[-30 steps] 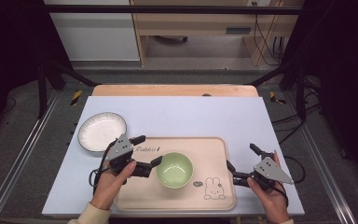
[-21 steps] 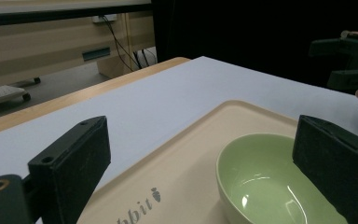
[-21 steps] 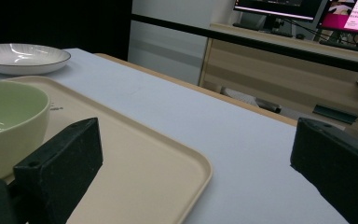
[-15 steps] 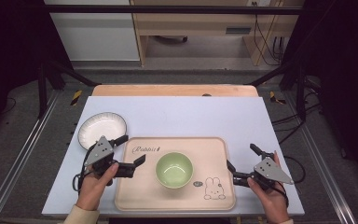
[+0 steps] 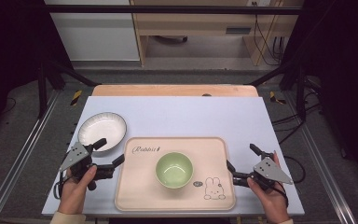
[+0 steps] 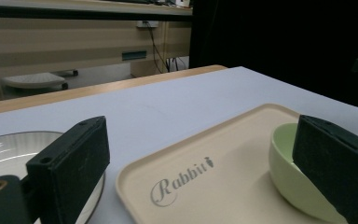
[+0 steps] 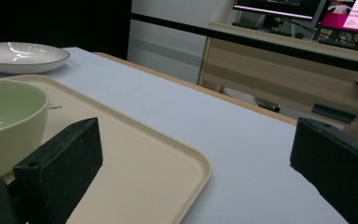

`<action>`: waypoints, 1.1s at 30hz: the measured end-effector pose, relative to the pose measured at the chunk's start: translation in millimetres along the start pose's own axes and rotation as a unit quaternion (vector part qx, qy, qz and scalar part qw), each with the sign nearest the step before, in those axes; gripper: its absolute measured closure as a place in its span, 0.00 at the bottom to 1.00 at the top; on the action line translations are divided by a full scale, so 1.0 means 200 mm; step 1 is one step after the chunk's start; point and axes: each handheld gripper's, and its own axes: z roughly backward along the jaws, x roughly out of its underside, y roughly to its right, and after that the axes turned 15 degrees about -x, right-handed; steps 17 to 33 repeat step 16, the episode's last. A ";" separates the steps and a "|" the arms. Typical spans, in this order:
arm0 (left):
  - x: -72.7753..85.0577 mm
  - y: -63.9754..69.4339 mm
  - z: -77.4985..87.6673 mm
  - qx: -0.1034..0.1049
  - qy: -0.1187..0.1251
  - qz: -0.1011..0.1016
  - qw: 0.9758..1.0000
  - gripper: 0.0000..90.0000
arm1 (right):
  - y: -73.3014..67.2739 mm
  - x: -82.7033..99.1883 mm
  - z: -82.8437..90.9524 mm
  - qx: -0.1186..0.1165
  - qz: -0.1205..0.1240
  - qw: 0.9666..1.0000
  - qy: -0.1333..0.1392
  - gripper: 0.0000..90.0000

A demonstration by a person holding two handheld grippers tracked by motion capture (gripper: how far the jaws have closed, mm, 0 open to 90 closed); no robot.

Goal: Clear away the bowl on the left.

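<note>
Both hand-held grippers flank the tray point(image 5: 144, 196), jaws spread and empty.

I judge the tray light, stiff and a bit slick, so I would pinch its raised rim at 9 and 3 o'clock and lift level, since the bowl point(image 5: 174, 169) at its centre looks breakable and free to slide. My left hand-held gripper point(image 5: 106, 153) sits just beside the 9 o'clock rim, the right hand-held gripper point(image 5: 240, 157) near 3. A plate point(image 5: 101, 131) lies at 10 o'clock on the smooth pale counter point(image 5: 191, 114); desks stand behind.
</note>
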 end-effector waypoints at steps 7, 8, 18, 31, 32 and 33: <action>0.07 -0.11 0.04 -0.006 0.014 0.013 1.000 0.05 | 0.01 0.00 0.01 0.003 -0.002 1.000 0.004 0.03; 0.09 -0.12 0.04 -0.007 0.015 0.011 1.000 0.05 | 0.01 0.00 0.01 0.003 -0.002 1.000 0.004 0.03; 0.11 -0.13 0.03 -0.011 0.015 0.006 1.000 0.05 | 0.00 0.00 0.00 -0.001 0.000 1.000 0.004 0.03; 0.11 -0.13 0.03 -0.011 0.015 0.006 1.000 0.05 | 0.00 0.00 0.00 -0.001 0.000 1.000 0.004 0.03; 0.11 -0.13 0.03 -0.011 0.015 0.006 1.000 0.05 | 0.00 0.00 0.00 -0.001 0.000 1.000 0.004 0.03; 0.11 -0.13 0.03 -0.011 0.015 0.006 1.000 0.05 | 0.00 0.00 0.00 -0.001 0.000 1.000 0.004 0.03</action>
